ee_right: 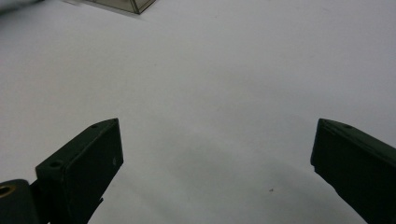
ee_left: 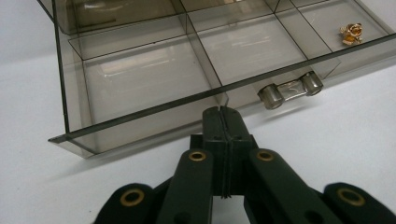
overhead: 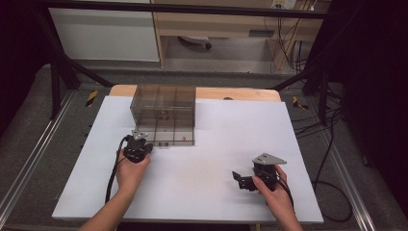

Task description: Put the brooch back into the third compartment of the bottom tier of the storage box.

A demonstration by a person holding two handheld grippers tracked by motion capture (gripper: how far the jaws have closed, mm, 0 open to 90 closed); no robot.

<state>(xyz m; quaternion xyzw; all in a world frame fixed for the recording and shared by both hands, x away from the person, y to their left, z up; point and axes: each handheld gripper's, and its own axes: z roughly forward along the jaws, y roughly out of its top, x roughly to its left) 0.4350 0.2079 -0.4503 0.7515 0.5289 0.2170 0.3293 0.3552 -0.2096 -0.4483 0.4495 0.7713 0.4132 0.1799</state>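
Drawer: pulled-out tray of smoky organiser, sitting near desk's far edge, long axis running along that edge, handle facing the person. Left gripper pressing closed at drawer's front rim; right gripper gaping, empty.

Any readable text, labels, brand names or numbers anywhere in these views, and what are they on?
None can be read.
Smoked plastic drawer box: no lettering on it.
Pulled-out drawer and its clear handle: unmarked.
Small gold trinket in a drawer compartment: no legible marking.
Left gripper, right gripper: no print on the jaws.
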